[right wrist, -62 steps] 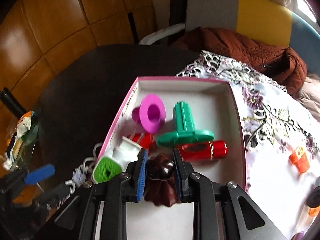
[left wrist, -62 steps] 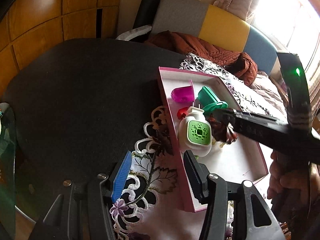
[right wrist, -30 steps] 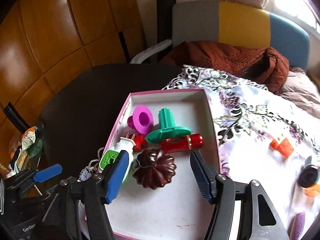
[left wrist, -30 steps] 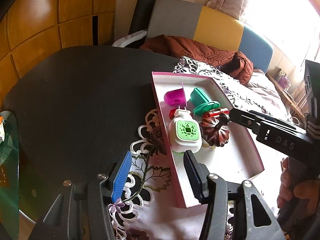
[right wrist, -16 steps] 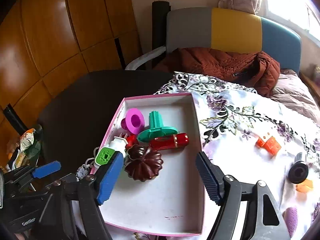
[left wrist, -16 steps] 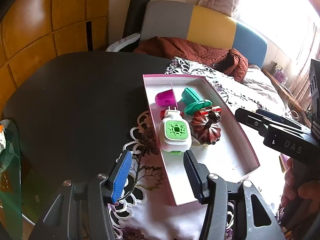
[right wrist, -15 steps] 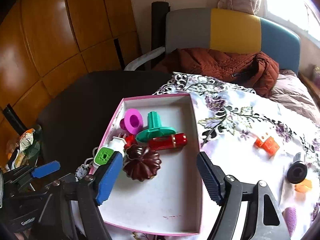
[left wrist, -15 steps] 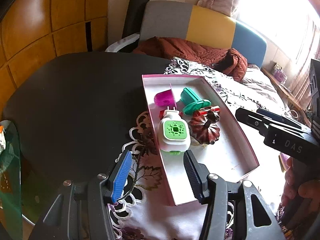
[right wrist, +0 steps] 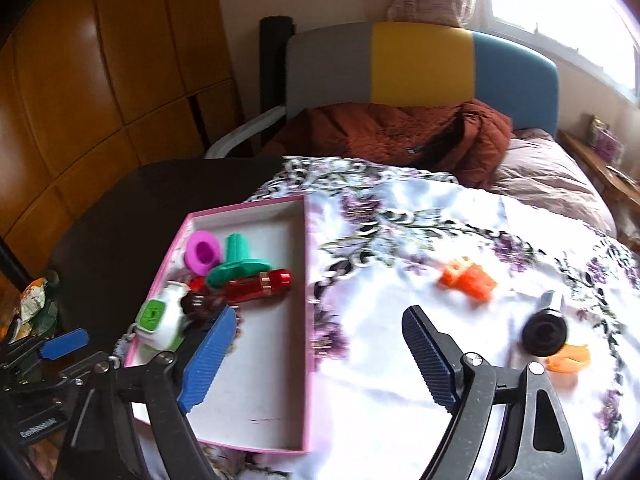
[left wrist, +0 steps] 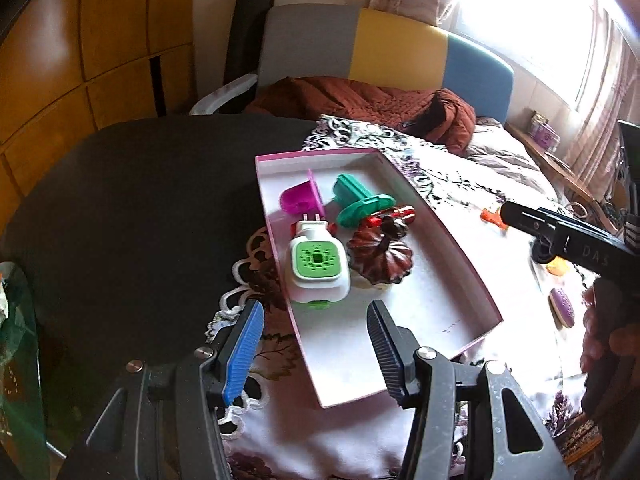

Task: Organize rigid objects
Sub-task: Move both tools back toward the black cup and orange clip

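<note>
In the left wrist view, the left hand-held gripper (left wrist: 314,344) is hovering partly open with nothing between its pads, exactly as it was a second ago, its fingers straddling the near long wall of the pink box (left wrist: 472,280). Just ahead of it, inside the box, the dark red fluted mould (left wrist: 380,258) is now lying free beside the green-and-white plug-in device (left wrist: 318,266); two seconds ago it was clamped in the other gripper. Beyond them are sitting the magenta cup (left wrist: 300,198), the green spool (left wrist: 358,202) and the red tube (left wrist: 394,213). The right hand-held gripper (left wrist: 560,236) is off to the right, now clear of the box and over the floral cloth (left wrist: 460,184).

In the right wrist view, the right hand-held gripper (right wrist: 316,360) is empty and its jaws are opening wide. It is swinging away from the pink box (right wrist: 306,320), which is now lying to its left, with the mould (right wrist: 196,304) partly hidden behind its left finger. Ahead and to its right on the cloth (right wrist: 400,216) are waiting an orange block (right wrist: 466,278), a black cylinder (right wrist: 546,330) and an orange piece (right wrist: 570,358) just beside it. That placement looks finished, so one of these loose items is probably the next pickup.
</note>
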The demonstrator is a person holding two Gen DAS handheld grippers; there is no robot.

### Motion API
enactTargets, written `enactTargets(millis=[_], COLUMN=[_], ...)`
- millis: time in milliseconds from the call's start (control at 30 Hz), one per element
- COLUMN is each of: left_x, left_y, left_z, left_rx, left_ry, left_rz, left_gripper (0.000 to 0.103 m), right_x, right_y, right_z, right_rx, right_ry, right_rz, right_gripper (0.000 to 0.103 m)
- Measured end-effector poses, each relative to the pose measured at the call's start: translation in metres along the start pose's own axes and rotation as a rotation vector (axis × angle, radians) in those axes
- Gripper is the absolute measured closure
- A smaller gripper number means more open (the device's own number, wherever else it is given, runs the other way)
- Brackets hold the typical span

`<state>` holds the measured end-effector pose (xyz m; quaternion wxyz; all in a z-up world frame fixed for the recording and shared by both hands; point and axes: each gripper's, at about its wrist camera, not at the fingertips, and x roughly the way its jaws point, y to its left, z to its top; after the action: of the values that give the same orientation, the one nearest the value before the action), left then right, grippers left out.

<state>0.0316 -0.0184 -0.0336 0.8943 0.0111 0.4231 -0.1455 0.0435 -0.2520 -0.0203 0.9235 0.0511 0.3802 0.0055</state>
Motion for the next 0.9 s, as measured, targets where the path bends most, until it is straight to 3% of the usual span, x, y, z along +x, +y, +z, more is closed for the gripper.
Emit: enactTargets(millis=[267,500,600,700,900], left_x=[0.001,0.007,0.009,0.012,0.024], left_y=[-0.006,-0.017,-0.032,-0.051,-0.098], left_z=[0.003,0.006,0.009,0.012,0.02], left_rx=[-0.005,0.008,0.056,0.103,0.183], left_ry=[-0.001,0.035,0.048,0.054,0.089], left_rz=[-0.053,-0.085,-0.103,-0.131,-0.202], left_gripper=[0.048,0.049,0.049,0.049,0.049], right_x=[-0.023,-0.046,-0.047,-0.053,-0.049], right_y=[-0.089,-0.207,-0.251,-0.28,-0.289], right_z=[0.007,-0.004,-0.024,-0.036,-0.048], right_rx=[0.117,0.37,0.513,0.705,0.784], right_ry=[-0.038,-0.089,-0.066,-0.081,-0.038], right_rz=[-0.177,-0.428,-0.503,-0.474,-0.451], right_gripper=[0.016,0.013,0.013,0.013,0.012])
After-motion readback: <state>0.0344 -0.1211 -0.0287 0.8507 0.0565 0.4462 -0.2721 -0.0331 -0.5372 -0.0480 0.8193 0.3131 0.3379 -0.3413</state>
